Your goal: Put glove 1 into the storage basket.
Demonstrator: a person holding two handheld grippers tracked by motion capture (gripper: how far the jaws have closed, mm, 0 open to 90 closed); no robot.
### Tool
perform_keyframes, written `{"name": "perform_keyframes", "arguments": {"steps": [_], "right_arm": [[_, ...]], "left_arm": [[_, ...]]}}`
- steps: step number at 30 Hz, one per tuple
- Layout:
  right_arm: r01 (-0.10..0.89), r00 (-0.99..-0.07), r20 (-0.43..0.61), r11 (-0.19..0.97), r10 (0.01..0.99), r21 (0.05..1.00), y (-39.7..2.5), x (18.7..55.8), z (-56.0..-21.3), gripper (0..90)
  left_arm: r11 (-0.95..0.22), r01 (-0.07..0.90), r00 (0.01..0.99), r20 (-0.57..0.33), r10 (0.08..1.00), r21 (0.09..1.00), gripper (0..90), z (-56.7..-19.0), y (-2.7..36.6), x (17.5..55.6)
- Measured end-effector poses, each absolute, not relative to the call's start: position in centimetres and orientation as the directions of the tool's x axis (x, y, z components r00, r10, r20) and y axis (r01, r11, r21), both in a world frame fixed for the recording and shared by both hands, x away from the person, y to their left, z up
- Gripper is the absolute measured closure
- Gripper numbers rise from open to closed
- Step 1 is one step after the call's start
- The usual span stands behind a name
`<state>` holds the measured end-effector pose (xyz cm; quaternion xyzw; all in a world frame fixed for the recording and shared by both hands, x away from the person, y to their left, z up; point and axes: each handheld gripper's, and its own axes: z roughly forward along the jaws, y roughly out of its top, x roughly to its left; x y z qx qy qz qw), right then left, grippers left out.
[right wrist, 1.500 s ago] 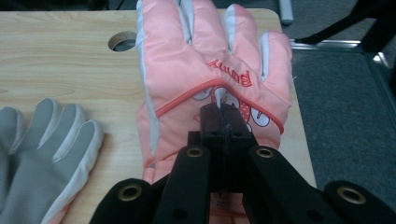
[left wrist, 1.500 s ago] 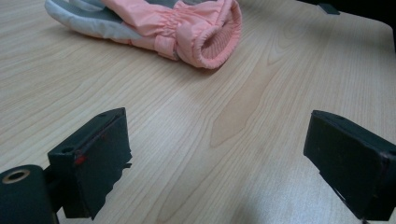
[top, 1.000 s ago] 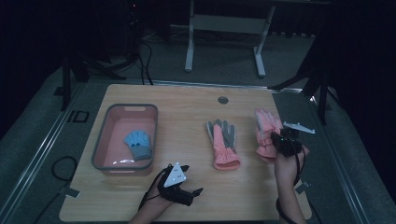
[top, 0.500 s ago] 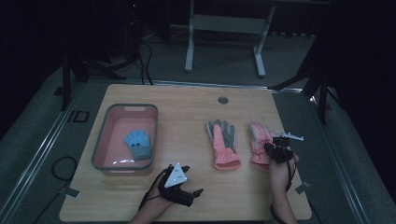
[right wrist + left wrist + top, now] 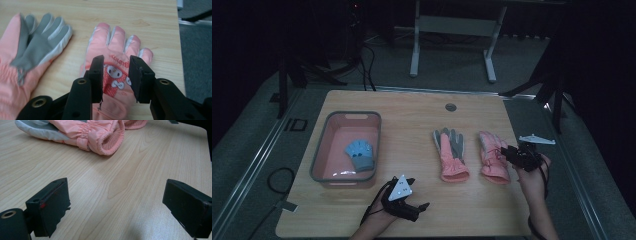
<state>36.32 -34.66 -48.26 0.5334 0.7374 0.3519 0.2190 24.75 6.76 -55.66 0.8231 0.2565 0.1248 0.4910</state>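
Two narrowly parted jaws of right tool over pink cartoon glove; could pinch only loose fabric, slipping.

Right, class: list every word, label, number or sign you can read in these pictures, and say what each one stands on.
"ID": on the dark floor mat left of the table.
"unny", with its first letter behind the right tool: red lettering on the back of the pink glove, above a cartoon face.
Nothing readable on the pink basket, the blue glove or the grey-palmed glove.
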Motion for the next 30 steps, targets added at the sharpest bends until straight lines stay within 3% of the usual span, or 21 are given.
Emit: {"name": "perform_keyframes", "arguments": {"steps": [3,14,18,20,30], "right_arm": [[0.648,-0.396,0.101,0.2,0.913,0.735,-35.4,36.6,-48.4,60.7],[0.7,-0.389,0.106,0.219,0.915,0.68,-34.5,37.9,-51.8,60.4],[0.698,-0.392,0.097,0.228,0.915,0.679,-34.6,38.1,-52.8,67.4],[0.692,-0.406,0.118,0.22,0.906,0.688,-34.8,38.2,-53.4,76.9],[0.676,-0.37,0.103,0.191,0.923,0.712,-34.1,37.4,-53.3,89.2]], "left_arm": [[-0.384,0.304,0.836,-0.05,0.547,0.872,7.3,-55.7,6.7,24.8],[-0.389,0.303,0.837,-0.048,0.545,0.87,7.3,-55.7,6.8,24.7],[-0.395,0.3,0.84,-0.043,0.542,0.869,7.3,-55.8,6.8,24.7],[-0.398,0.301,0.84,-0.043,0.54,0.867,7.3,-55.9,6.8,24.7],[-0.395,0.302,0.839,-0.045,0.543,0.868,7.3,-55.9,6.8,24.7]]}}
